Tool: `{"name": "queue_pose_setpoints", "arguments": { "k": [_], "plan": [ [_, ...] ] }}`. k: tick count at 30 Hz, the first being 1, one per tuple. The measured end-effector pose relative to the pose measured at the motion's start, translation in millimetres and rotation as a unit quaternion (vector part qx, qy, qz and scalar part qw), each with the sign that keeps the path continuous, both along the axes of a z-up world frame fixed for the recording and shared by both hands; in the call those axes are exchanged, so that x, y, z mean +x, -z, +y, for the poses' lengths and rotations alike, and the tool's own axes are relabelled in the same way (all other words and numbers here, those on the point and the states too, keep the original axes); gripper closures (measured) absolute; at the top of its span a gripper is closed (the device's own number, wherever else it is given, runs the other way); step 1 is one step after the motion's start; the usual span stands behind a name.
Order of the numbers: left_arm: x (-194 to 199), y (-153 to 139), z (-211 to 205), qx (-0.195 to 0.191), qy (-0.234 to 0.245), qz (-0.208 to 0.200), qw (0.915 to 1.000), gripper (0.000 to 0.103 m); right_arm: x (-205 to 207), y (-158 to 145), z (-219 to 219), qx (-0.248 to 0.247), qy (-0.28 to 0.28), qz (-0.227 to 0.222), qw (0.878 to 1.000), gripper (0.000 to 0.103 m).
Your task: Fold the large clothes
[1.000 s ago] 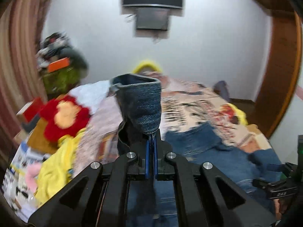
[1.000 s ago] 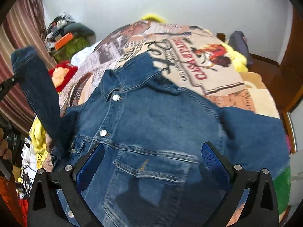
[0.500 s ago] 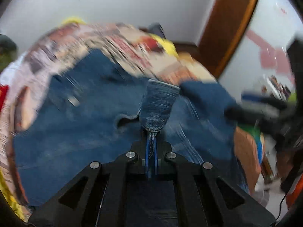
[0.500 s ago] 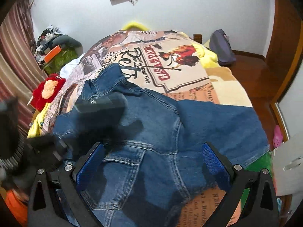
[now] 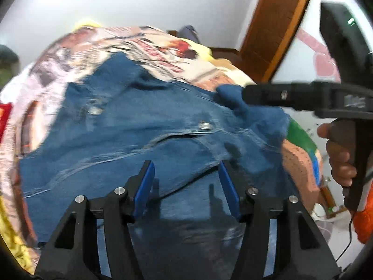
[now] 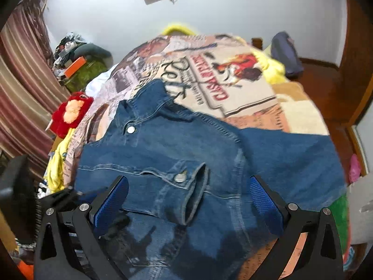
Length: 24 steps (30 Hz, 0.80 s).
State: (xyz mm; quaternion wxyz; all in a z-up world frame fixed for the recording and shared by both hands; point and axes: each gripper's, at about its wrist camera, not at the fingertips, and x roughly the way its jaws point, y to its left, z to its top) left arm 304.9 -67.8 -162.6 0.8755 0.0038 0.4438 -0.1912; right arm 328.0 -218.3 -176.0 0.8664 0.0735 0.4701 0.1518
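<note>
Left hand-held gripper (image 5: 186, 182) has just been opening; its jaws stand apart with nothing between them, the folded-over sleeve (image 6: 186, 186) lying loose across the chest of the denim jacket (image 6: 186, 154). Right hand-held gripper (image 6: 188, 198) hangs released above it, also empty. The jacket lies face up on the bed (image 6: 233, 81), its other sleeve spread toward the bed's edge. The loose sleeve may slide off crooked if the jacket is tugged.

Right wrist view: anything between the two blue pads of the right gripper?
Only the denim jacket lying on the bed, below the pads. The folded-over sleeve's cuff sits in that gap. The right gripper is open, nothing clamped; the right wrist view shows this.
</note>
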Motion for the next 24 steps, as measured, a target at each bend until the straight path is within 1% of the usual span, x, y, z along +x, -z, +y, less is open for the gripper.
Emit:
{"name": "queue_pose_setpoints", "arguments": {
  "k": [3, 6, 8, 10, 12, 14, 17, 18, 19, 20, 21, 23, 24],
  "plan": [
    [-0.4, 1.0, 33.0, 0.015, -0.041, -0.007, 0.9990, 0.040, 11.7, 19.6, 15.7, 0.002, -0.014, 0.030, 0.999, 0.001],
    [-1.3, 11.2, 78.4, 0.038, -0.101, 0.004, 0.9942, 0.040, 27.2, 47.7, 28.8, -0.014, -0.016, 0.069, 0.997, 0.001],
    [-1.3, 19.8, 107.2, 0.039, -0.136, 0.018, 0.9898, 0.040, 36.4, 63.8, 32.6, -0.020, -0.013, 0.093, 0.995, 0.003],
    [-3.6, 26.8, 131.4, 0.038, -0.165, 0.026, 0.9853, 0.040, 43.3, 80.3, 35.3, -0.028, -0.011, 0.118, 0.993, 0.015],
    [-5.8, 32.0, 151.3, 0.039, -0.186, 0.031, 0.9813, 0.040, 48.9, 93.9, 38.9, -0.031, -0.015, 0.137, 0.990, 0.019],
    [-7.0, 39.8, 170.7, 0.044, -0.207, 0.038, 0.9765, 0.040, 51.3, 99.6, 41.1, -0.041, -0.011, 0.132, 0.990, 0.025],
    [-5.3, 53.6, 193.4, 0.044, -0.236, 0.057, 0.9690, 0.040, 52.5, 101.5, 44.1, -0.055, -0.008, 0.117, 0.991, 0.040],
    [-3.4, 57.7, 199.1, 0.039, -0.243, 0.064, 0.9672, 0.040, 52.6, 98.4, 45.7, -0.058, -0.010, 0.110, 0.992, 0.056],
    [-2.3, 61.5, 204.5, 0.033, -0.248, 0.071, 0.9656, 0.040, 52.1, 94.0, 50.5, -0.062, -0.024, 0.103, 0.992, 0.059],
    [-1.1, 64.8, 208.0, 0.029, -0.252, 0.075, 0.9643, 0.040, 51.1, 88.6, 56.9, -0.083, -0.036, 0.093, 0.992, 0.060],
    [-0.2, 66.6, 208.6, 0.030, -0.254, 0.075, 0.9638, 0.040, 48.8, 80.9, 64.7, -0.109, -0.048, 0.071, 0.990, 0.061],
    [4.2, 68.9, 206.2, 0.043, -0.252, 0.071, 0.9641, 0.040, 43.7, 63.7, 77.2, -0.148, -0.069, 0.029, 0.986, 0.065],
    [6.9, 70.1, 204.1, 0.049, -0.249, 0.069, 0.9648, 0.040, 41.3, 54.8, 80.7, -0.158, -0.077, 0.010, 0.984, 0.066]
  ]
}}
